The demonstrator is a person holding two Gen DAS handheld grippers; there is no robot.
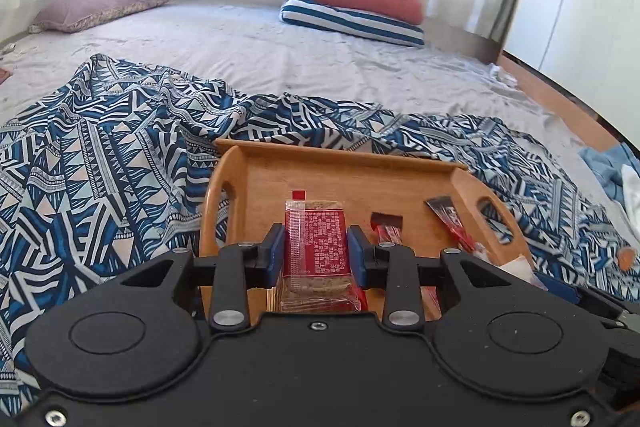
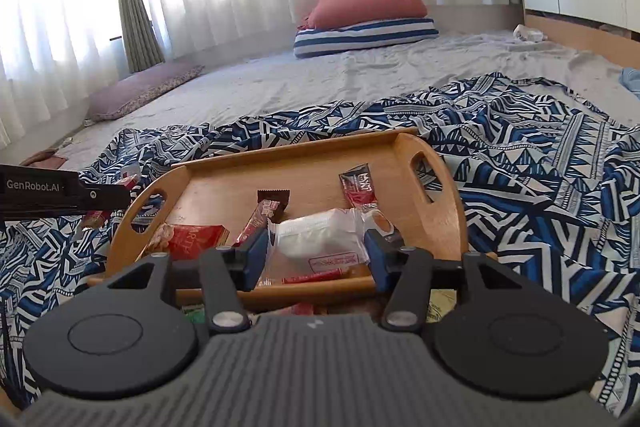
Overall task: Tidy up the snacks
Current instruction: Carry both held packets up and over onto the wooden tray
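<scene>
Wooden tray [image 1: 352, 163] sits on a blue patterned cloth [image 1: 100, 155] spread over a grey bed. The left gripper [image 1: 316, 247] pinches a red cracker pack [image 1: 318, 239] between its blue pads, holding it over the tray's near left part. The right gripper [image 2: 318, 253] pinches a white wrapped snack [image 2: 320, 235] above the tray's near edge. Two slim red sachets [image 2: 262, 217] [image 2: 358, 187] lie flat on the tray floor, apart from each other, and a red packet [image 2: 192, 239] rests near the left handle. Far back, a red pillow [image 2: 368, 7] lies on a striped one [image 2: 364, 37].
</scene>
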